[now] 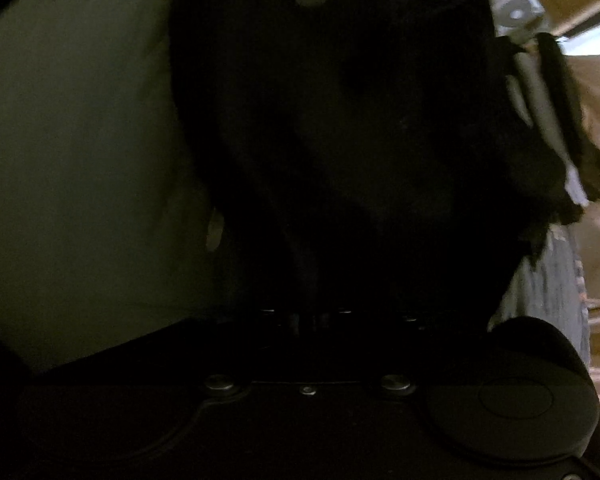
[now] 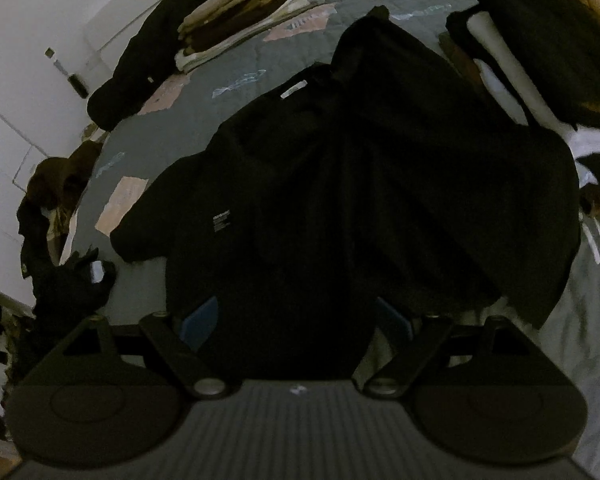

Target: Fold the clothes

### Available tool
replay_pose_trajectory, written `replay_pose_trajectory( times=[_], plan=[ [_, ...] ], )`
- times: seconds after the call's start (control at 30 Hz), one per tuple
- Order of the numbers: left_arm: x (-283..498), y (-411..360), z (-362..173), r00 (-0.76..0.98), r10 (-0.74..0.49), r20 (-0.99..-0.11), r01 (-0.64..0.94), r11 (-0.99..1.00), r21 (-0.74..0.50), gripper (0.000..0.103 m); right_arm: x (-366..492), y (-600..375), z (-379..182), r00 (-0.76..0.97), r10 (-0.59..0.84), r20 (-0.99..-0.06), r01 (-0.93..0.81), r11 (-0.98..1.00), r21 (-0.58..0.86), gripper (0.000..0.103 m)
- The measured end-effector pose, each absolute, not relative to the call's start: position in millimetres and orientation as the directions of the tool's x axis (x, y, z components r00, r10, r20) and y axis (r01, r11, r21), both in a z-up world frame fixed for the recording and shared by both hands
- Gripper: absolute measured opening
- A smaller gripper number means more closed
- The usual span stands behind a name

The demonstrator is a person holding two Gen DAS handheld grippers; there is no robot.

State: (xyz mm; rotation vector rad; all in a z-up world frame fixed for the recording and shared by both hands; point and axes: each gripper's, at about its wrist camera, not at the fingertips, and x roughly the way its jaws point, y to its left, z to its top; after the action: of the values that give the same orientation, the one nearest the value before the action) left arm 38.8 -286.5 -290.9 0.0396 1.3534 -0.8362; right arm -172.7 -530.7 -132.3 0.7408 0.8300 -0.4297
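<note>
While black shirt [image 2: 340, 184] covers quilt [image 2: 172, 136], right gripper [image 2: 296, 316] gapes wide, left gripper [image 1: 308, 312] closed, folded stacks [image 2: 236, 20] beyond

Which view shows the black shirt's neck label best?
The right wrist view: the black shirt lies spread on the bed, its white neck label showing at the collar. The left wrist view shows only dark, close-up cloth, no label.

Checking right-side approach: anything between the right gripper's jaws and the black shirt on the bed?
Nothing visible. The right gripper has its jaws open, with the black shirt directly ahead on the grey quilt; its hem fabric already lies between them.
</note>
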Motion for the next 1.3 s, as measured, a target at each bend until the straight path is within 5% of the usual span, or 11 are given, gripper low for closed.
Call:
replay_pose_trajectory(
  times=[0.47, 0.87, 0.97, 1.0, 1.03, 1.3],
  plan=[
    [107.4, -169.0, -154.5, 0.190, -0.473, -0.860, 0.619, 0.738, -0.269, 0.004, -156.8, -525.4, -134.6, 0.618, 0.006, -0.787, 0.567, 0.690, 0.450, 0.086],
    [120.1, -147.8, -149.6, 0.224, -0.335, -0.915, 0.544, 0.822, -0.167, 0.010, -164.8, -534.5, -133.1, 0.616, -0.002, -0.788, 0.576, 0.683, 0.448, 0.086],
    [89.4, -165.3, -133.8, 0.245, -0.384, -0.890, 0.619, 0.769, -0.161, 0.034, -174.4, -540.0, -133.0, 0.615, -0.014, -0.788, 0.590, 0.672, 0.448, 0.086],
    [80.5, -169.7, -127.3, 0.240, -0.428, -0.871, 0.629, 0.752, -0.196, 0.056, -178.4, -542.6, -133.2, 0.614, -0.019, -0.789, 0.596, 0.667, 0.447, 0.086],
    [71.2, -174.6, -120.8, 0.232, -0.474, -0.849, 0.641, 0.731, -0.233, 0.068, -182.3, -544.9, -133.5, 0.613, -0.024, -0.790, 0.602, 0.662, 0.447, 0.086],
    [21.4, -275.1, -153.4, -0.042, -0.745, -0.666, 0.628, 0.499, -0.598, 0.068, -213.2, -557.9, -128.9, 0.609, -0.062, -0.791, 0.634, 0.638, 0.438, 0.086]
  ],
)
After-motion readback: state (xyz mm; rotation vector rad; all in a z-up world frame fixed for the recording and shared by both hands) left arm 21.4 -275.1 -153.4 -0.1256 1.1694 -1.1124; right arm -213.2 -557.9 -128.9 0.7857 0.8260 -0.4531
